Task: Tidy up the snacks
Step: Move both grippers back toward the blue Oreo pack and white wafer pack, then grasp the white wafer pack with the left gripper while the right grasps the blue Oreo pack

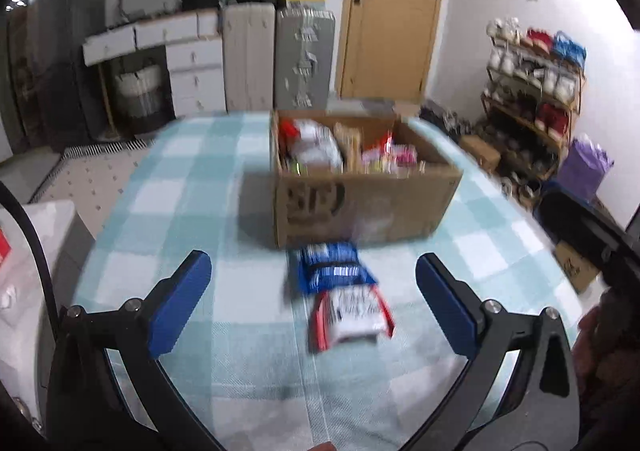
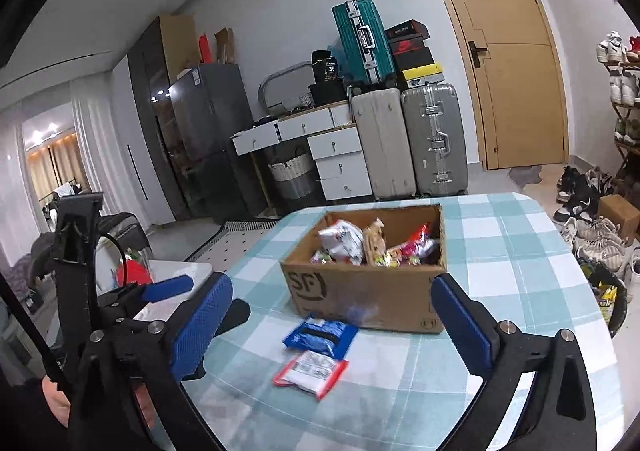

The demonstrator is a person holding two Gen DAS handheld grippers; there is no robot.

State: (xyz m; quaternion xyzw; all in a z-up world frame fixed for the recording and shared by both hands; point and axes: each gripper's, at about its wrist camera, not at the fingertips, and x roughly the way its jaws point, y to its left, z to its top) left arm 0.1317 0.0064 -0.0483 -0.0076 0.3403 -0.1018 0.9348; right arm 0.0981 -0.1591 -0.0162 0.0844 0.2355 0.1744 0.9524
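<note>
**Cardboard box holds most snacks; two packets wait outside it**

Checked cloth covers the table (image 2: 520, 251), which carries everything. Near its middle sits the cardboard box (image 2: 372, 303), top open, so packets can drop straight in; it is already crowded with mixed snacks. Just in front of the box lies the blue packet (image 2: 320, 335), and in front of that, touching or nearly so, the red-and-white packet (image 2: 312, 369). Both lie flat and loose, probably the last ones to be boxed. Nearer than the packets, the left hand-held gripper (image 1: 312, 299) and the right hand-held gripper (image 2: 332, 331) are both released, jaws spread wide and empty, apparently ready for a pick.
</note>
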